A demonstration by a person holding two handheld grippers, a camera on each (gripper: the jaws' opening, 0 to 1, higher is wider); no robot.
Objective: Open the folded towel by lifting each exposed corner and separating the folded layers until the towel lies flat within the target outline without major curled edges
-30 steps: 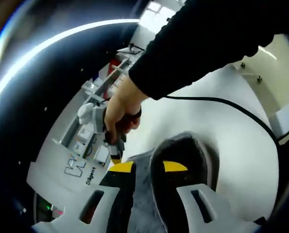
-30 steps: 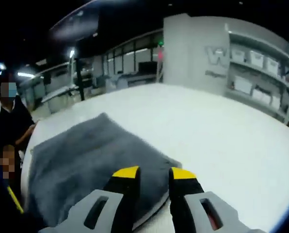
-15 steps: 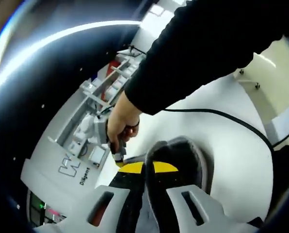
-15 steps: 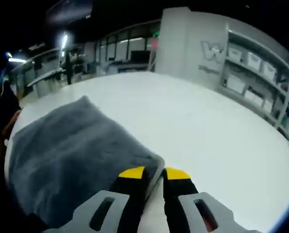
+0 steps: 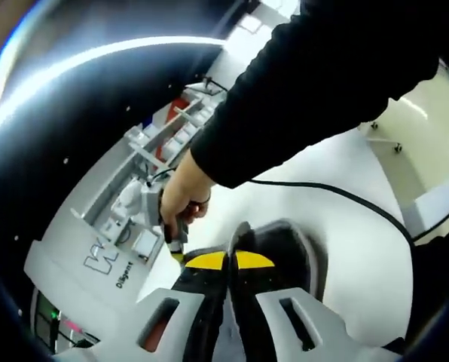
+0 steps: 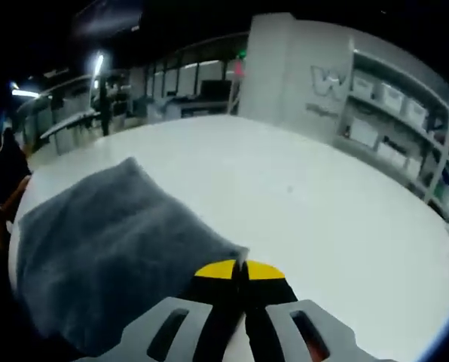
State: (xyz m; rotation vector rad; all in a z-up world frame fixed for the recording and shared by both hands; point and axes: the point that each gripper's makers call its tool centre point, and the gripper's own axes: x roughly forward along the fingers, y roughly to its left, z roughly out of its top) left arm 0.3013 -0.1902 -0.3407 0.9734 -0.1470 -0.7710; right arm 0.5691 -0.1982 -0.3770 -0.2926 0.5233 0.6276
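both tools pinch the grey towel (image 6: 111, 249) on the white table (image 6: 337, 219): right tool (image 6: 239, 269) closed on its corner, left tool (image 5: 229, 260) closed on an edge; shelf bins (image 6: 394, 94) behind, contents unclear.

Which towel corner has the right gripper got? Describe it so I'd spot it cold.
On the white table lies a folded grey towel. Its corner nearest the right gripper sits pinched between the yellow-tipped jaws, the one corner lifted at the edge while the others lie flat.

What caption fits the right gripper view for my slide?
Right gripper, fingers shut, pinching the near corner of a folded grey towel on a white table.
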